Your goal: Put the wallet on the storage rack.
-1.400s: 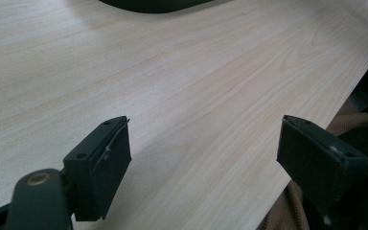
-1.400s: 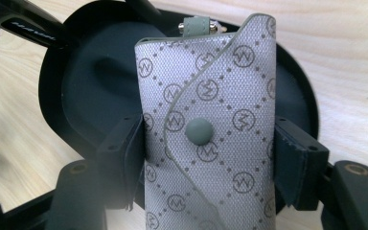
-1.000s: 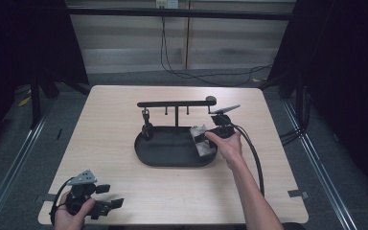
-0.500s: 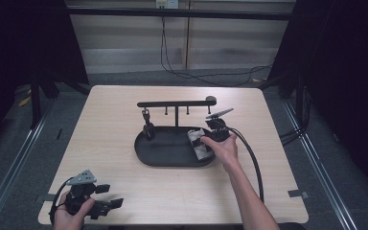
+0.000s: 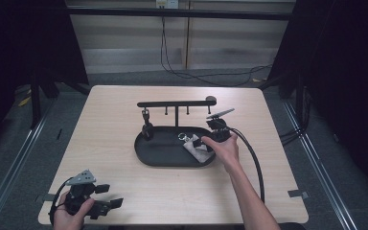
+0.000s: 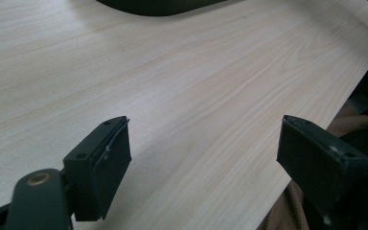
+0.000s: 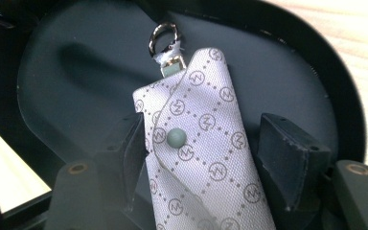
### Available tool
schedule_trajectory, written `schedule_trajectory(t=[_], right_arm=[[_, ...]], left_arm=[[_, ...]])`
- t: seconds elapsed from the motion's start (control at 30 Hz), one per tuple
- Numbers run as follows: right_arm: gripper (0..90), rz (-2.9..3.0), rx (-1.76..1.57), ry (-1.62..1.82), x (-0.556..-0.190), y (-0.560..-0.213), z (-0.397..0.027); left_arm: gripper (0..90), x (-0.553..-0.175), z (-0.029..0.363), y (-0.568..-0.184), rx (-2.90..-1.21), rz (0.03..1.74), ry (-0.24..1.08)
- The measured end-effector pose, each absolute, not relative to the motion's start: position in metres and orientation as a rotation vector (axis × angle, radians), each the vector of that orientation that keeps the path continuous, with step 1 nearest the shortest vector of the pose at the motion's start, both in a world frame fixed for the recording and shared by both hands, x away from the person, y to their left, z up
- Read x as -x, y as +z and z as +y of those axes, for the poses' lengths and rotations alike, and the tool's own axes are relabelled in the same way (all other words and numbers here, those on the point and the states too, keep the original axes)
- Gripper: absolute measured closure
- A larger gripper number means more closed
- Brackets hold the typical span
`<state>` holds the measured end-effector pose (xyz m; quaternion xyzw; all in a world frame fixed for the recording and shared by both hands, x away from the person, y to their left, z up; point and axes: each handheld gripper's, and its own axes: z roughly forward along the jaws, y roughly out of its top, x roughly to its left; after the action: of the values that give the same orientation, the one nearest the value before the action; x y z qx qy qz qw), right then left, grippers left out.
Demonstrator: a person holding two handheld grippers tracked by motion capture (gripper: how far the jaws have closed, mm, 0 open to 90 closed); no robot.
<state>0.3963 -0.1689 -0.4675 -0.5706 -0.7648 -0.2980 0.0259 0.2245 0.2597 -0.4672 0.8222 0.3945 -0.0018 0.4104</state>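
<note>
Pouch (image 7: 199, 148) lies in black tray (image 7: 52, 91) on counter (image 5: 115, 120), clasp end toward rack (image 5: 176, 103). R tool (image 7: 199, 158) straddles pouch; jaws have just been opening, right pad clear of fabric. L tool (image 6: 203, 158) rests at counter's near-left corner, jaws wide apart, holding nothing.

A grey monogrammed key pouch (image 7: 199, 143) with a round snap button (image 7: 176, 137) and a metal clasp (image 7: 163, 37) lies in the black tray (image 7: 48, 81). The right gripper (image 7: 199, 158) straddles it, its jaws just opening: left pad touching the pouch, right pad clear.
</note>
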Motion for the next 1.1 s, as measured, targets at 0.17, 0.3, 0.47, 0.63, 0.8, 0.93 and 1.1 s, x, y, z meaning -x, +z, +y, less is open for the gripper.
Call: schedule_trajectory(t=[0.17,0.3,0.47,0.63,0.8,0.93,1.1], right_arm=[[31.7,-2.375,1.762,-0.969,-0.393,-0.463,-0.173],[28.8,-2.380,1.760,-1.008,-0.387,-0.461,-0.179],[26.0,-2.406,1.742,-1.094,-0.378,-0.451,-0.186],[24.4,-2.396,1.735,-1.170,-0.368,-0.449,-0.198],[25.0,-2.411,1.730,-1.210,-0.356,-0.445,-0.208],[25.8,-2.423,1.725,-1.235,-0.345,-0.441,-0.216],[26.2,-2.441,1.719,-1.252,-0.331,-0.439,-0.227]], left_arm=[[18.8,-0.225,0.259,-0.467,-2.075,0.994,-0.004],[18.9,-0.225,0.259,-0.467,-2.071,0.994,-0.005],[18.9,-0.225,0.259,-0.467,-2.061,0.994,0.001],[18.8,-0.225,0.260,-0.468,-2.066,1.001,0.004],[18.9,-0.225,0.260,-0.467,-2.071,1.006,0.001],[18.9,-0.225,0.260,-0.467,-2.069,1.006,0.005],[18.9,-0.225,0.262,-0.467,-2.067,1.007,0.011]])
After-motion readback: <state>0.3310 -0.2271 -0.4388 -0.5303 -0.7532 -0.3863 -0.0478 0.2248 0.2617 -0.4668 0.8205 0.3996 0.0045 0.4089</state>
